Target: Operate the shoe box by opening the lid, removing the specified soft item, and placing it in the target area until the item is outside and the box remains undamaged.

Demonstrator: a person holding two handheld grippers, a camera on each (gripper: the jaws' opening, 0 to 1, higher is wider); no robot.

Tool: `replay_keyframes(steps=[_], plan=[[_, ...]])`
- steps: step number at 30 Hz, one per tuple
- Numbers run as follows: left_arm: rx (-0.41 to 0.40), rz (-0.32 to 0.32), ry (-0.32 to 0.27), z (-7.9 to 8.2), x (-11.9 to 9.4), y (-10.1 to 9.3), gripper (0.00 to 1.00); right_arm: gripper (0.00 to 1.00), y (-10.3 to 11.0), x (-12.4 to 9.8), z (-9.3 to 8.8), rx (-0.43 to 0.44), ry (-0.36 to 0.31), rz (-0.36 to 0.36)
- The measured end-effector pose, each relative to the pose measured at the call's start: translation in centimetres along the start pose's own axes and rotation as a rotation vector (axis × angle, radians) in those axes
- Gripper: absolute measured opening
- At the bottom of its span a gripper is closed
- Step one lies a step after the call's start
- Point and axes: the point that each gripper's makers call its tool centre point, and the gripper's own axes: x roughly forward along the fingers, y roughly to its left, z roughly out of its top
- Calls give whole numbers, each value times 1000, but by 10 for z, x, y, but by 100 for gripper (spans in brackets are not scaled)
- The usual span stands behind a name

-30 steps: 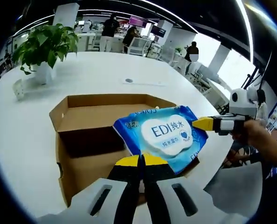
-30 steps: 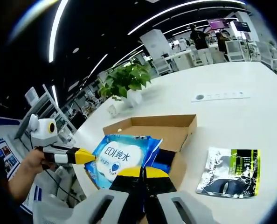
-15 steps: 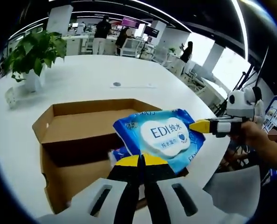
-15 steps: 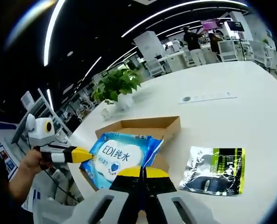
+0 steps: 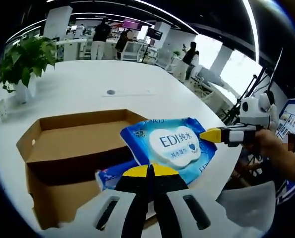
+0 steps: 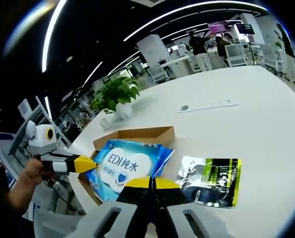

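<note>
Blue wet-wipes pack (image 5: 173, 147) is held above the open cardboard shoe box (image 5: 63, 148), clear of its interior. The left hand-held gripper (image 5: 150, 171) is clamped on one edge of the pack; the right hand-held gripper (image 6: 150, 184) is clamped on the opposite edge. A black-and-green packet (image 6: 212, 180) lies on the white counter (image 6: 266, 124) beside the box.

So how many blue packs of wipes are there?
2. One blue wipes pack is pinched between both grippers above the cardboard box. A second blue pack peeks out inside the box below it. More may be hidden there.
</note>
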Motion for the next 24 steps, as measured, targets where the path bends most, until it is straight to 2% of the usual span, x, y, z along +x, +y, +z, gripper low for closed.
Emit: replay_keyframes(steps=[19,24], plan=[[43,-51,-16,7,35,-48,0,0,-43,-35,-2,46,-16,-51],[62,-66,-9,5,47,-60,0,0,-58,-42,-3,57,-21,-70]])
